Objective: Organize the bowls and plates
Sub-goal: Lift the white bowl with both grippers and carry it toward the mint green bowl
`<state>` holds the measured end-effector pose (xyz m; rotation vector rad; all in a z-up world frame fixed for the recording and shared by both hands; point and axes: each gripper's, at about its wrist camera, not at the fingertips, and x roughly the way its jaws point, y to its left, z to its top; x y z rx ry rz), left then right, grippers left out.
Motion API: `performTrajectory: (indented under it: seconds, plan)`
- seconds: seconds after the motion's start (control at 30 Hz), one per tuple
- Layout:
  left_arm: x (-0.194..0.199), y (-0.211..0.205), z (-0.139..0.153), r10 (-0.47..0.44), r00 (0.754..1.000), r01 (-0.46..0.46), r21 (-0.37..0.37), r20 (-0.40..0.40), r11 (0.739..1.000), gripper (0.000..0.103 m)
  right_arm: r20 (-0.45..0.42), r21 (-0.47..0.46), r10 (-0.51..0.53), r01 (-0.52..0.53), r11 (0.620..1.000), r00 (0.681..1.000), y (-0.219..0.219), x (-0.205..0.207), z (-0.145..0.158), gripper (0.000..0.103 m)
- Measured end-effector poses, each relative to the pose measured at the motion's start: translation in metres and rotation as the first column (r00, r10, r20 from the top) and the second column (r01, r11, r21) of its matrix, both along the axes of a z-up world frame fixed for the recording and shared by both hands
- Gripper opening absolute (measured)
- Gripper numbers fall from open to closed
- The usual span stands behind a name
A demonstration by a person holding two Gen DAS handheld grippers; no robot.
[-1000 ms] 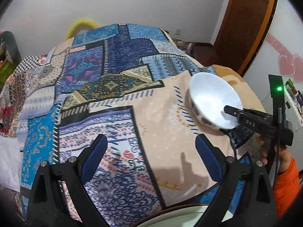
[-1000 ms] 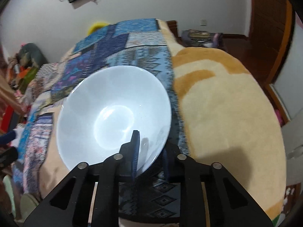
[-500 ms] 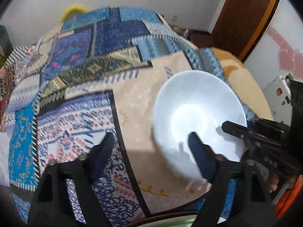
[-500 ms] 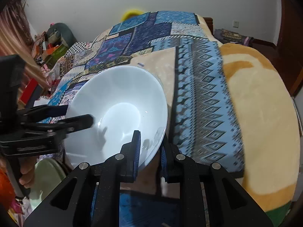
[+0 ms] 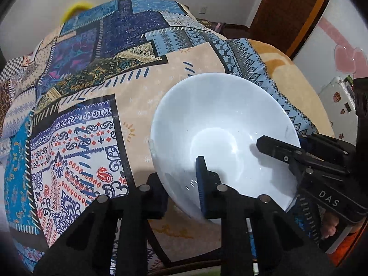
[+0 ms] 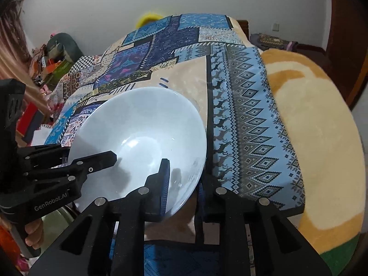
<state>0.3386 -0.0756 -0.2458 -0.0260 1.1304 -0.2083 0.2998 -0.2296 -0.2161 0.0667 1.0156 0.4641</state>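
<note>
A white bowl [image 5: 218, 126] hangs tilted over a patchwork cloth [image 5: 92, 138], gripped from two sides. My left gripper [image 5: 178, 172] straddles the bowl's near rim, one blue pad inside and the other finger outside. Its jaws are closing with the bowl's wall between them, and the pads look pressed on it. My right gripper [image 5: 283, 140] comes in from the right and is shut on the opposite rim. In the right wrist view the same bowl [image 6: 142, 124] fills the middle. There the right gripper [image 6: 184, 172] clamps the near rim and the left gripper [image 6: 88, 153] reaches in from the left.
The patchwork cloth [image 6: 241, 115] lies over a cream and tan blanket [image 6: 317, 126]. A pale green dish [image 6: 53, 220] shows below the bowl, near a hand [image 6: 32, 232]. A brown door [image 5: 287, 11] stands behind. Clutter [image 6: 55, 53] sits against the wall.
The right gripper carried the bowl left, toward the left gripper. The left gripper, wide open before, came down onto the bowl's rim and closed on it.
</note>
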Motion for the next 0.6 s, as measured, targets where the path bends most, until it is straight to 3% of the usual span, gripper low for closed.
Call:
performTrajectory:
  seconds: [0.23, 0.6]
  plan:
    - [-0.012, 0.003, 0.010, 0.010, 1.000, -0.010, -0.016, 0.008, 1.000, 0.020, 0.020, 0.020, -0.007, 0.007, 1.000, 1.000, 0.001, -0.011, 0.018, 0.018]
    - [-0.060, 0.014, 0.066, 0.035, 0.995, -0.033, -0.025, 0.096, 0.999, 0.020, 0.099, 0.045, -0.002, -0.003, 0.999, 0.995, 0.010, -0.051, 0.064, 0.018]
